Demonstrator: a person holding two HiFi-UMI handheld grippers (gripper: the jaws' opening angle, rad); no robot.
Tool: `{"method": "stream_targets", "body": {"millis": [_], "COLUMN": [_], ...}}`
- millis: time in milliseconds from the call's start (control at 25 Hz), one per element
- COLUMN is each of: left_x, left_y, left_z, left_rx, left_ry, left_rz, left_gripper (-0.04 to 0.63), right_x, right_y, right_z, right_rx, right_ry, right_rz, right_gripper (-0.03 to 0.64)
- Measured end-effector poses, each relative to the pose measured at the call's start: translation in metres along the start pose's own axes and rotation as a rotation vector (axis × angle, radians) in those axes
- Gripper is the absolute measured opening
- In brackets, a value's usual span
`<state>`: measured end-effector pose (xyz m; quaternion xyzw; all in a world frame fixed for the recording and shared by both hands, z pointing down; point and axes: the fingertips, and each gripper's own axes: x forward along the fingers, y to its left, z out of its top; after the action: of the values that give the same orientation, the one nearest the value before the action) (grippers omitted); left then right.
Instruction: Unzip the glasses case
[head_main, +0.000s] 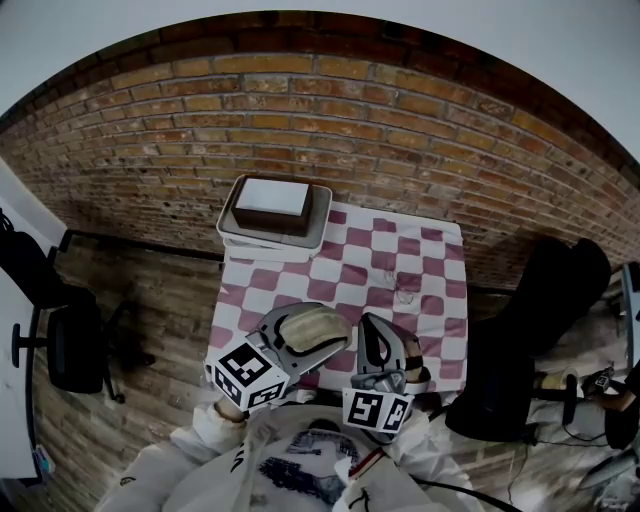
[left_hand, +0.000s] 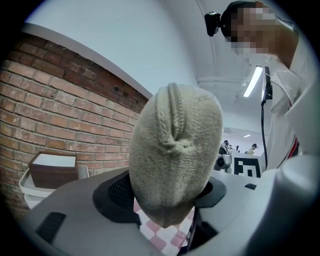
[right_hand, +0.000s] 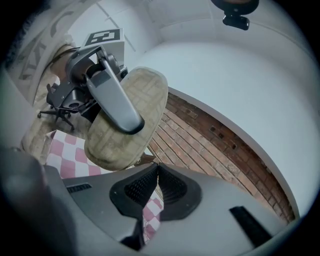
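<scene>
Left tool (left_hand: 167, 197) clamped on beige glasses case (left_hand: 175, 155); right tool (right_hand: 156, 172) pinched shut just beside it

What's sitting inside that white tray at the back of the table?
A dark brown box with a white top sits in the white tray. It covers most of the tray's floor, so anything under the box, or inside it, is hidden.
</scene>
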<state>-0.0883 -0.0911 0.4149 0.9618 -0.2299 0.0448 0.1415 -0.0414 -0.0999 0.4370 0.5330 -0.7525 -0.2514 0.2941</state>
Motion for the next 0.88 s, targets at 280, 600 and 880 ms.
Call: {"method": "stream_targets", "body": {"millis": [280, 600, 880], "left_x": [0.006, 0.014, 0.019], "left_y": [0.0, 0.002, 0.002], "left_z": [-0.012, -0.026, -0.036], "left_rx": [0.034, 0.07, 0.097], "left_ry": [0.049, 0.125, 0.175], "left_rz": [-0.003, -0.004, 0.001], "left_gripper": [0.29, 0.29, 0.29], "right_x": [0.001, 0.002, 0.003], "right_y": [-0.001, -0.002, -0.004], "right_z": [-0.001, -0.001, -0.001], "right_rx": [-0.018, -0.016, -0.015], "right_ry": [0.007, 0.01, 0.007], "right_rz": [-0.009, -0.019, -0.022], "right_gripper": [0.017, 0.017, 0.017]}}
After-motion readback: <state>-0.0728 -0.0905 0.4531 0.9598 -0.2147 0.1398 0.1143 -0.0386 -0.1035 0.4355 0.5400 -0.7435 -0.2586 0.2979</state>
